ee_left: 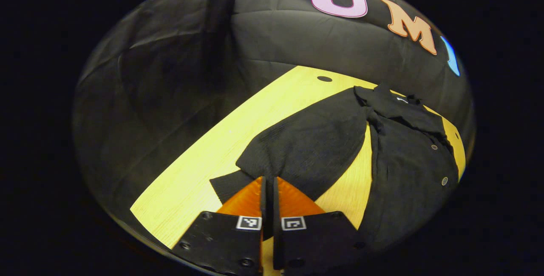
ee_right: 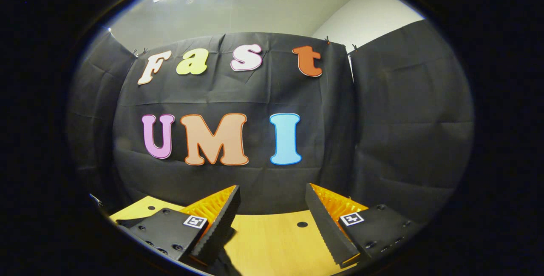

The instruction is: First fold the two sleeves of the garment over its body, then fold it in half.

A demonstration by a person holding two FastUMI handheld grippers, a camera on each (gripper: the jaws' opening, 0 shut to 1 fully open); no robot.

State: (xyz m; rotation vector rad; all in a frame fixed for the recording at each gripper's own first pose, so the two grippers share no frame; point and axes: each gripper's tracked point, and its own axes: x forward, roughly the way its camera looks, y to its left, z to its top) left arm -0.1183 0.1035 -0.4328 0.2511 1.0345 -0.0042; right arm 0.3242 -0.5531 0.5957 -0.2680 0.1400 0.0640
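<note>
A black buttoned garment (ee_left: 408, 169) lies on the light wooden table (ee_left: 191, 169), collar toward the far wall. One long sleeve (ee_left: 310, 144) stretches out from its shoulder toward me, with its cuff (ee_left: 229, 184) just left of my left gripper (ee_left: 267, 179). That gripper is shut on the sleeve near the cuff, with both fingers pressed together on the cloth. In the right gripper view, my right gripper (ee_right: 272, 208) is open with nothing between its fingers. It hovers over the table (ee_right: 272, 242) and faces the booth wall. A scrap of dark cloth (ee_right: 225, 263) shows at the bottom edge.
The black cloth wall stands right behind the table's far edge. A small round hole (ee_left: 324, 78) is in the tabletop near that edge, and the hole (ee_right: 302, 224) also appears between the right fingers. Bare wood (ee_left: 348, 191) shows between the sleeve and the garment's body.
</note>
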